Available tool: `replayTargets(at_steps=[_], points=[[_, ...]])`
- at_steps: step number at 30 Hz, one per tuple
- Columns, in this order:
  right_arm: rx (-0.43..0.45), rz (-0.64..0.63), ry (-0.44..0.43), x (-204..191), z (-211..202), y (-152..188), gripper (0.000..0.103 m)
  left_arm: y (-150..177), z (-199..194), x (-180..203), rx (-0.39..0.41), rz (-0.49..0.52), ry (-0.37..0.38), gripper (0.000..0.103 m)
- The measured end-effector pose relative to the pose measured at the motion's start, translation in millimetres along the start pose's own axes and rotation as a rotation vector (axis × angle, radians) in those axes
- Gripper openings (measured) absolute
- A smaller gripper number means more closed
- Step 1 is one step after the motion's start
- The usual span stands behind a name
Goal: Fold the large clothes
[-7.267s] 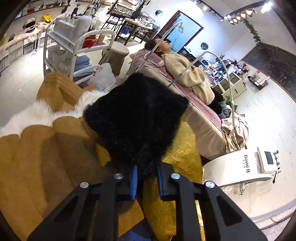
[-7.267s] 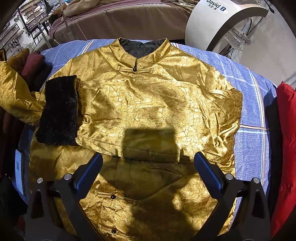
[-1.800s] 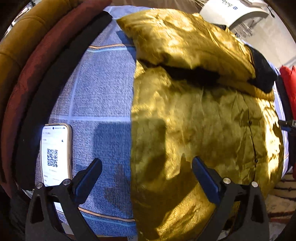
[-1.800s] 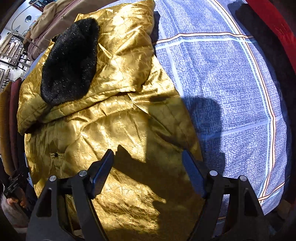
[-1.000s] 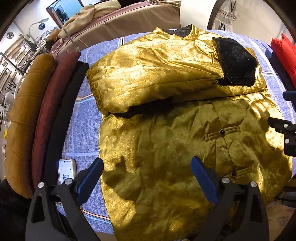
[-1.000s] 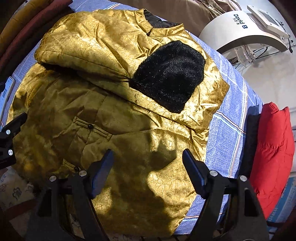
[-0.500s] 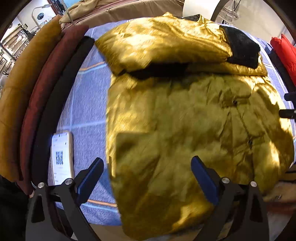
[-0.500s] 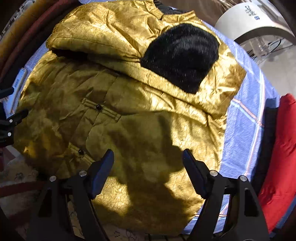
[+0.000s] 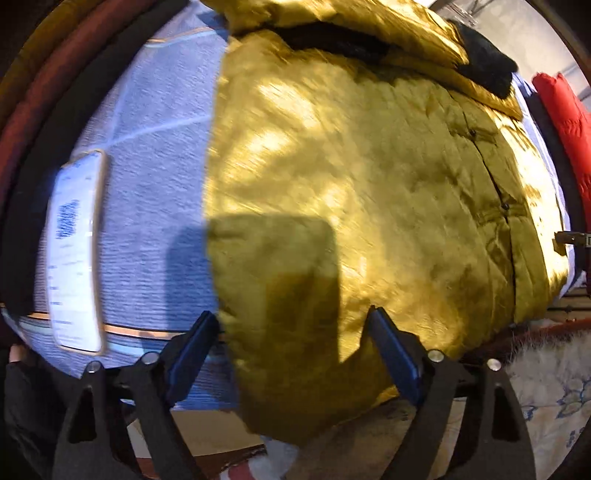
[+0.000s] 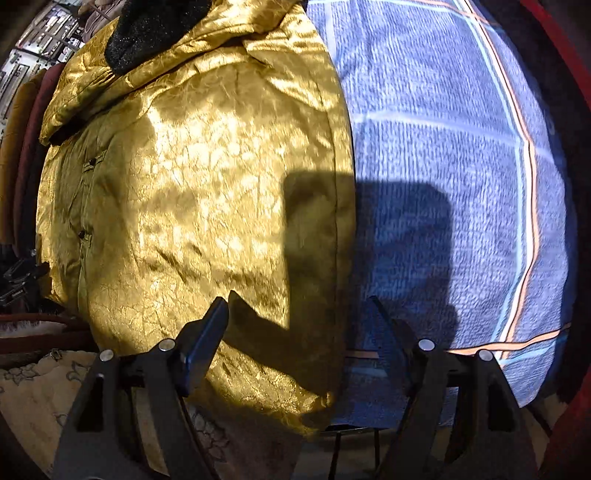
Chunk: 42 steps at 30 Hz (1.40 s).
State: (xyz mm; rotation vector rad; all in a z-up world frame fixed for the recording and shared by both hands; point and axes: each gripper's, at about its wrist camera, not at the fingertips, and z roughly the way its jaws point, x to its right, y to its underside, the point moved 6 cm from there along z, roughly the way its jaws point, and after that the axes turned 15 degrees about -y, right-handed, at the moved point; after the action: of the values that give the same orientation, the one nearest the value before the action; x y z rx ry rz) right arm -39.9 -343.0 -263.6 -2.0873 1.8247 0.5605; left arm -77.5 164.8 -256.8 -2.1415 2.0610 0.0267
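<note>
1. Lying flat on the blue checked cover (image 9: 147,184), the gold jacket (image 9: 369,184) is spread out with its hem hanging over the near edge. One sleeve with a black fuzzy cuff (image 10: 147,33) is already laid across the chest.
2. A phone (image 9: 75,254) is seen on the cover at the far left, well apart from the jacket. It is best kept out of the fold.
3. The left gripper (image 9: 291,347) is held over the left bottom corner of the jacket. Its jaws are closing, and the corner sits between them, but the cloth is not pinched yet.
4. A deep bite of cloth should be taken here, so both layers are caught.
5. The right gripper (image 10: 299,332) is held over the right bottom corner, where the jacket's side edge meets the cover. Its jaws are wide apart and nothing is squeezed.
6. The blue cover should not be grabbed along with the gold cloth.
7. Both corners are best lifted together and kept level, so the hem is carried up toward the collar without a twist.
</note>
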Motion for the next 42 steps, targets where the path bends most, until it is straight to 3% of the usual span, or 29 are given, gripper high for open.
replayTargets(at_steps=[3, 7, 10, 13, 15, 17, 19, 20, 22, 23, 24, 30, 36, 39, 42], points=[[-0.005, 0.028, -0.017, 7.1, 8.8, 15.6, 0.076, 1.3, 2.5, 8.9, 0.002, 0.021, -0.015, 0.068], [0.005, 0.008, -0.042, 4.9, 9.5, 26.5, 0.076, -0.3, -3.1, 8.9, -0.017, -0.005, 0.034, 0.050], [-0.008, 0.016, -0.088, 2.1, 10.8, 33.3, 0.064, 0.3, -9.8, 6.7, -0.035, -0.017, 0.069, 0.039], [-0.018, 0.023, -0.135, -7.1, 15.1, 40.1, 0.058, 6.2, -10.5, -1.7, -0.043, -0.024, 0.058, 0.041], [-0.022, 0.028, -0.140, -12.2, 20.5, 45.8, 0.056, 8.8, -6.6, -7.7, -0.048, -0.054, 0.028, 0.060], [-0.018, 0.047, -0.150, -12.7, 22.0, 48.2, 0.054, 6.0, 0.1, -14.5, -0.046, -0.075, 0.026, 0.063], [-0.017, 0.067, -0.160, -10.9, 23.4, 51.7, 0.044, 3.0, 3.2, -15.2, -0.060, -0.065, 0.030, 0.063], [-0.018, 0.073, -0.156, -7.9, 23.3, 51.8, 0.040, 1.1, 2.2, -13.8, -0.061, -0.053, 0.036, 0.054], [-0.022, 0.086, -0.188, -7.4, 19.7, 44.3, 0.022, -2.7, -1.2, -9.4, -0.065, -0.035, 0.048, 0.036], [-0.023, 0.094, -0.209, -9.5, 19.1, 44.6, 0.020, -2.7, -4.8, -9.7, -0.064, -0.029, 0.066, 0.021], [-0.022, 0.093, -0.220, -4.9, 9.2, 44.2, 0.017, -4.7, -8.4, -7.6, -0.061, -0.028, 0.084, 0.014], [-0.043, 0.055, -0.229, -11.7, -8.5, 56.6, 0.010, 10.2, -31.1, -23.5, -0.057, 0.032, 0.100, 0.010], [-0.065, 0.106, -0.247, -3.7, -17.9, 83.8, 0.010, 26.8, -35.2, -40.3, -0.105, 0.011, 0.101, 0.010], [-0.055, 0.138, -0.259, -4.6, -16.3, 81.0, 0.010, -4.2, -42.2, -45.0, -0.089, -0.028, 0.112, 0.010], [-0.012, 0.109, -0.285, -16.1, -26.0, 53.2, 0.009, -43.5, -63.2, -46.0, -0.008, -0.021, 0.099, 0.010]])
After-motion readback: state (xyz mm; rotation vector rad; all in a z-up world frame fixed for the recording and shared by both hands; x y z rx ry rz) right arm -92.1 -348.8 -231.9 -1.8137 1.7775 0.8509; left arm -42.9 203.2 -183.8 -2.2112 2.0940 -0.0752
